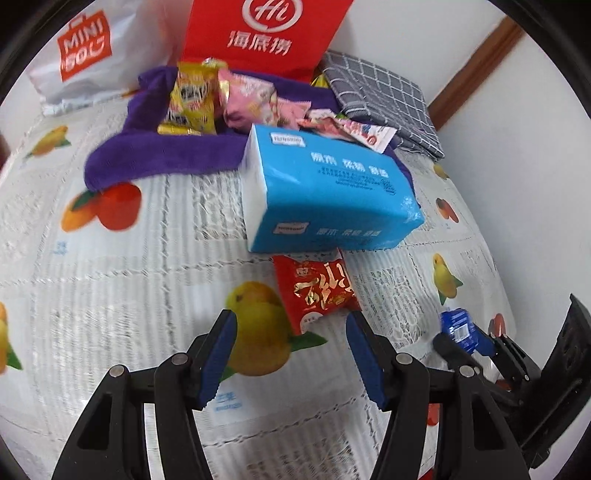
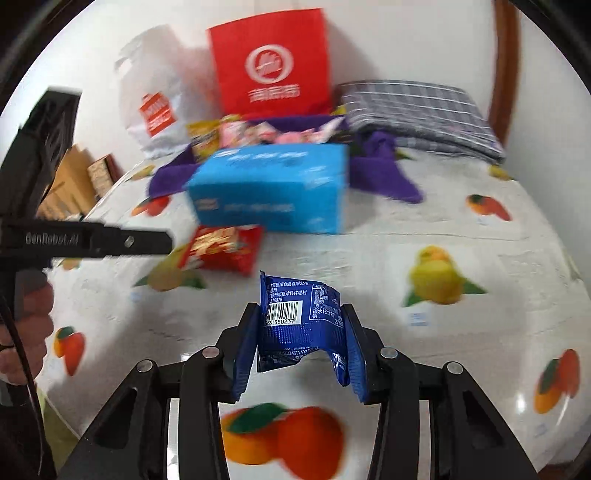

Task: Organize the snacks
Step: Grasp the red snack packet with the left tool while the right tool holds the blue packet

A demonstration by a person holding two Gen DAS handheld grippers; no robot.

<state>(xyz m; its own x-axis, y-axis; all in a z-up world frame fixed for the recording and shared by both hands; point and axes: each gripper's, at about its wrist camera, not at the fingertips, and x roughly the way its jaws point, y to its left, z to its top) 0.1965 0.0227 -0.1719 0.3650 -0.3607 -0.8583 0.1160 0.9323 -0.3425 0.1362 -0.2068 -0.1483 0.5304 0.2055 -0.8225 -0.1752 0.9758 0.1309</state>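
My right gripper (image 2: 301, 328) is shut on a blue snack packet (image 2: 299, 325) and holds it above the fruit-print tablecloth (image 2: 369, 258); the packet also shows in the left wrist view (image 1: 460, 328). My left gripper (image 1: 291, 332) is open and empty, just short of a red snack packet (image 1: 317, 291) that lies partly under a blue tissue pack (image 1: 325, 188). The red packet (image 2: 225, 247) and the tissue pack (image 2: 273, 188) also show in the right wrist view. Yellow (image 1: 192, 99) and pink (image 1: 247, 99) snack packets lie on a purple towel (image 1: 166, 155) behind.
A red bag (image 1: 266, 33) and a white Miniso bag (image 1: 85, 51) stand at the back against the wall. A folded grey checked cloth (image 1: 384, 99) lies at the back right. Brown boxes (image 2: 74, 181) are beyond the table's left edge.
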